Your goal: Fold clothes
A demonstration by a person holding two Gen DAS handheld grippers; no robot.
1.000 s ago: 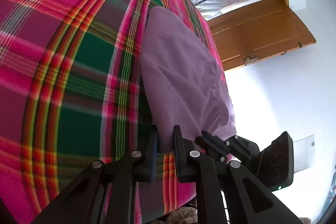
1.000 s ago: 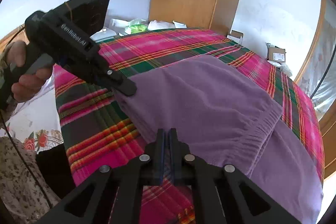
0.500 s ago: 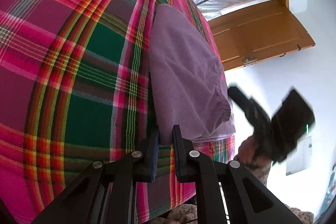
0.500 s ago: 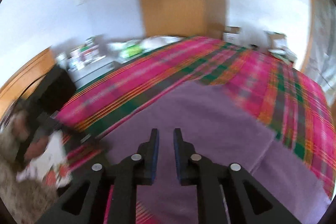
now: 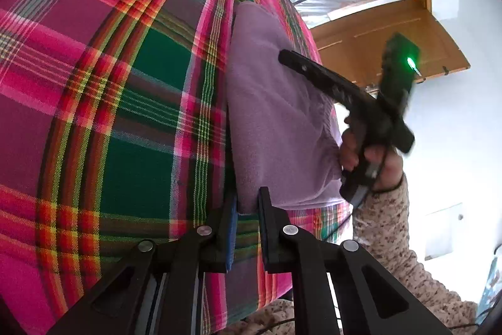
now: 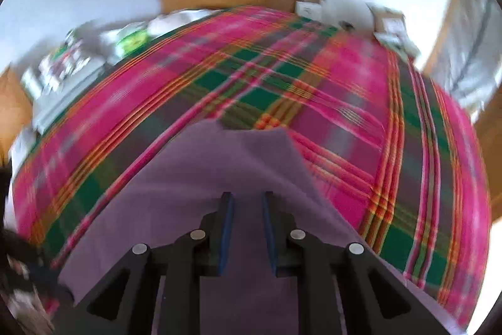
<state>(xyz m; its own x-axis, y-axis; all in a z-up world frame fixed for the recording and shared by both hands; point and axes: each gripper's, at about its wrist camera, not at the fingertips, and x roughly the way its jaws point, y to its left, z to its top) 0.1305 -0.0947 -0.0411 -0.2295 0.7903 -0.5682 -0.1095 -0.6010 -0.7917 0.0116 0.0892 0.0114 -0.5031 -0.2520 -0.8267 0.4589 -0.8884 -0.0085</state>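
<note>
1. The left gripper (image 5: 248, 228) is clenched on the near corner of the folded purple fleece garment (image 5: 276, 115); the cloth fills the narrow gap between its blue pads. Hold and place match 1 second ago.

2. The right gripper (image 6: 248, 228) was clamped shut at the garment's near edge 1 second ago. Its jaws have opened a little since, and nothing is pinched between them; purple cloth lies under the gap, not in it.

3. From the left wrist view, the right gripper has swung away from the left one and now hangs over the middle of the garment, fingers aimed along it toward the far end. The person's right hand (image 5: 367, 153) in a speckled knit sleeve (image 5: 395, 228) grips its handle.

4. The right wrist view is blurred with motion; its camera now looks down the length of the purple cloth toward its far edge (image 6: 251, 127).

5. The garment lies as a long folded strip on the pink, green and orange plaid bedspread (image 5: 109, 115), near the bed's edge.

6. My reading: 1 fold is laid and released. The left grip anchors the near end while the right travels toward the far end for the next fold.
</note>
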